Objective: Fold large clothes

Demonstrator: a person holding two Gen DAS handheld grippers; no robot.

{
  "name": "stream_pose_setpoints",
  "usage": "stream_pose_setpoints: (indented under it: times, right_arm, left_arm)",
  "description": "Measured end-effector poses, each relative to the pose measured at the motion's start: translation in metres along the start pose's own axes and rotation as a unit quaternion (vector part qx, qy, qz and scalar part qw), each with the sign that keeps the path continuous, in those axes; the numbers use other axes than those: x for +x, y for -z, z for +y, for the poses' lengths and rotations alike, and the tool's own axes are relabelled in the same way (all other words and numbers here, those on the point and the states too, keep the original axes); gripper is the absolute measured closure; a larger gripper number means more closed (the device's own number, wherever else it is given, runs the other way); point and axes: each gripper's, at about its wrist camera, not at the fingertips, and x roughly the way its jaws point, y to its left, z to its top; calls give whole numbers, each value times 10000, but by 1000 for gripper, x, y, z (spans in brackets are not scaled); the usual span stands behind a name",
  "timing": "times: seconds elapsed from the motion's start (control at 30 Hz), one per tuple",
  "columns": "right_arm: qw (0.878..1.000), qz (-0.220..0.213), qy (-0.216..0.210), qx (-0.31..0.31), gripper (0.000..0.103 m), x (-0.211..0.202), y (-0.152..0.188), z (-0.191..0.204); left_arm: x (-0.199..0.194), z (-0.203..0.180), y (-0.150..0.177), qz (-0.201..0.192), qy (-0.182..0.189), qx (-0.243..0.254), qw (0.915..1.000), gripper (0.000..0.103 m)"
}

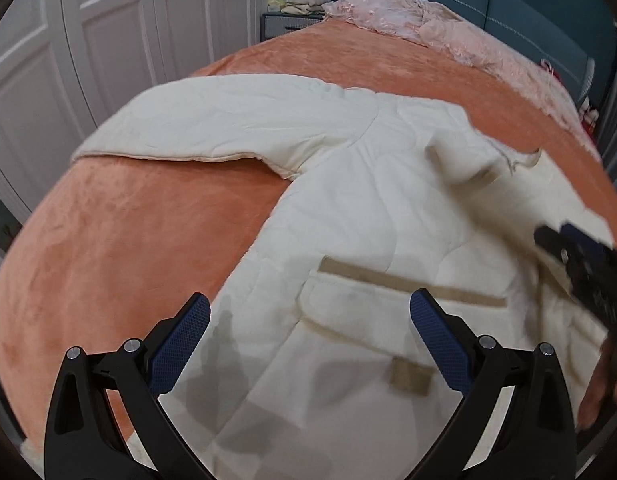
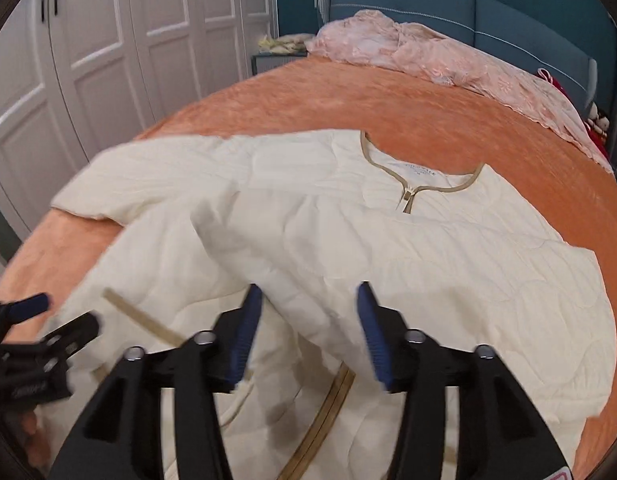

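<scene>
i am looking down along both tools at a cream quilted jacket (image 2: 348,240) lying spread on the orange bedspread (image 2: 388,104). my left gripper (image 1: 308,320) is hovering with its fingers wide apart and nothing between them; below and ahead of it i am seeing the jacket's lower front with a tan-trimmed pocket (image 1: 388,304). my right gripper (image 2: 308,328) is also standing apart, gripping nothing, with cream fabric lying under the gap; i cannot tell whether its pads are brushing the cloth.

ahead of the right gripper the neckline (image 2: 412,176) with its tan binding and zip is facing up, the zip closed at the top. one sleeve (image 1: 212,128) is reaching out flat to the far left of the left gripper. the other sleeve seems to be lying folded across the chest, just ahead of the right gripper, though motion blur is making that uncertain.

so i am judging the folding as barely begun: at most one sleeve is in. the outstretched sleeve, the sides and the lengthwise fold are all remaining. a pink blanket (image 2: 428,60) is bunching far ahead by the headboard.
</scene>
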Motion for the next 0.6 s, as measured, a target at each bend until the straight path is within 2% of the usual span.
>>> stream_pose_setpoints:
  times: [0.13, 0.27, 0.33, 0.43, 0.5, 0.57, 0.6]
  right_arm:
    - [9985, -173, 21, 523, 48, -29, 12, -29]
    - [9921, -162, 372, 1188, 48, -47, 34, -80]
    - [9845, -98, 627, 1634, 47, -57, 53, -116]
    - [9684, -56, 748, 2377, 47, -67, 78, -162]
    - [9595, -69, 765, 2711, 47, -71, 89, -184]
    - [9501, -90, 735, 3030, 47, -71, 98, -202]
    - [9449, -108, 686, 3198, 47, -69, 101, -211]
  left_arm:
    - [2, -13, -14, 53, 517, -216, 9984, 5]
    - [20, -45, -29, 464, 1270, -443, 9898, 5]
    - [29, -60, -34, 623, 1620, -561, 9832, 5]
    - [49, -84, -39, 877, 1876, -704, 9758, 6]
    - [60, -92, -41, 1004, 1995, -856, 9710, 15]
    - [66, -98, -44, 1064, 2014, -922, 9693, 57]
    - [66, -100, -46, 1056, 1944, -858, 9714, 66]
